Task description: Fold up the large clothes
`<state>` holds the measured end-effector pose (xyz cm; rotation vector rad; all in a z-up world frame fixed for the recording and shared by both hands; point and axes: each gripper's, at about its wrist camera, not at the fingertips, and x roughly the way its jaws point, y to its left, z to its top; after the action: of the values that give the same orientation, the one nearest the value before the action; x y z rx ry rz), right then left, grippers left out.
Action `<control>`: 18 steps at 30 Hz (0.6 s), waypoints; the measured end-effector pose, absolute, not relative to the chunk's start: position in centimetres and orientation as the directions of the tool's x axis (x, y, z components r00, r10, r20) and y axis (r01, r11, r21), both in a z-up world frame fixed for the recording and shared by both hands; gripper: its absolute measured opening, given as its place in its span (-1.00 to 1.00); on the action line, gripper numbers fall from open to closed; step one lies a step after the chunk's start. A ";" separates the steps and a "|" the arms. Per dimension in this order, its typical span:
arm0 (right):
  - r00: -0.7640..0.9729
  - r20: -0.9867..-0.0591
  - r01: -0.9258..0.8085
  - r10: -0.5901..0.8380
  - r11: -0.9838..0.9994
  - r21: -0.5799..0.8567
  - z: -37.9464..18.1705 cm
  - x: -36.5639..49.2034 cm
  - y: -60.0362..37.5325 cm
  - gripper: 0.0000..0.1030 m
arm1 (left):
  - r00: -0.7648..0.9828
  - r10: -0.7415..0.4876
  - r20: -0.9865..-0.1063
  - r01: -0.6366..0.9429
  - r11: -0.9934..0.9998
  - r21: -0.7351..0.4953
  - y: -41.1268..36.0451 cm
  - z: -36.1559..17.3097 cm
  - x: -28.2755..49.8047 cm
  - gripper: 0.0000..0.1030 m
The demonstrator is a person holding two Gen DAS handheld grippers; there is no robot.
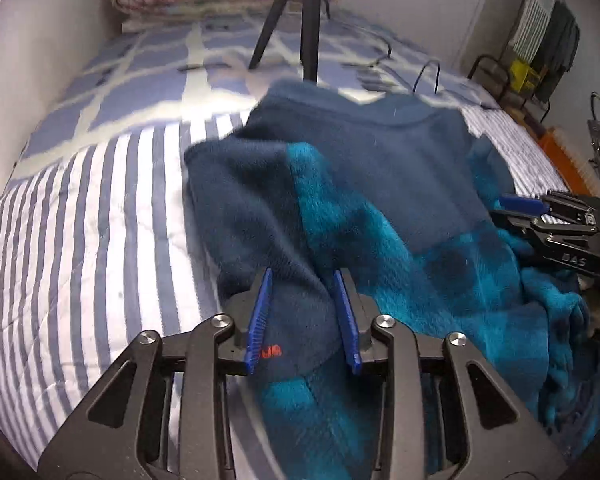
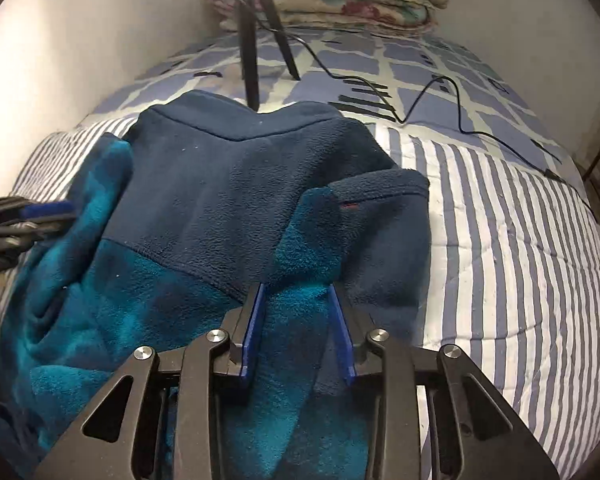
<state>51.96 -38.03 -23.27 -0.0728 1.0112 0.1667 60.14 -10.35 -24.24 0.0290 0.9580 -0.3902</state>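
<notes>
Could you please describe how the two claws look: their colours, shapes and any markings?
The left claw and right claw look alike: black angular linkage arms with triangular cut-outs, round silver pivot pins, and two flat blue ribbed pads. Seen from the left camera, the right claw carries white letters, apparently "DAS". No sleeve or cable on them is visible.

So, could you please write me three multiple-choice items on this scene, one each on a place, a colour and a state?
1. Where does the fleece garment lie?
A. on the striped quilt
B. on a chair
C. on the floor

2. What colour are the pads of the left tongs?
A. red
B. blue
C. yellow

3. What stands between the jaws of the right tongs?
A. nothing
B. a black cable
C. fleece fabric

Key: 1 A, the stripes surround it; 2 B, both pads show blue; 3 C, teal fleece fills the gap.
</notes>
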 end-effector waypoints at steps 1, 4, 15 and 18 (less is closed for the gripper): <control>0.506 -0.853 -0.176 0.132 0.983 0.047 -23.0 52.0 -38.6 -0.36 | 0.502 -0.315 -0.806 0.344 0.927 -0.148 -10.3 -24.1 60.2 -0.34; 0.509 -0.833 -0.211 0.215 0.970 0.121 -21.3 51.5 -40.7 -0.37 | 0.498 -0.335 -0.800 0.362 0.919 -0.160 -9.3 -22.8 60.7 -0.30; 0.561 -0.771 -0.107 0.300 0.950 0.292 -20.9 55.0 -48.8 0.09 | 0.494 -0.350 -0.796 0.334 0.922 -0.198 -6.7 -21.6 66.5 0.28; 0.544 -0.783 -0.118 0.301 0.952 0.284 -22.2 56.6 -48.3 0.09 | 0.459 -0.320 -0.829 0.364 0.919 -0.152 -8.1 -23.4 68.0 0.28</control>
<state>56.64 -48.29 -22.19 0.2068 0.9655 0.2503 67.99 -8.13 -23.44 0.0493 1.0099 -0.4214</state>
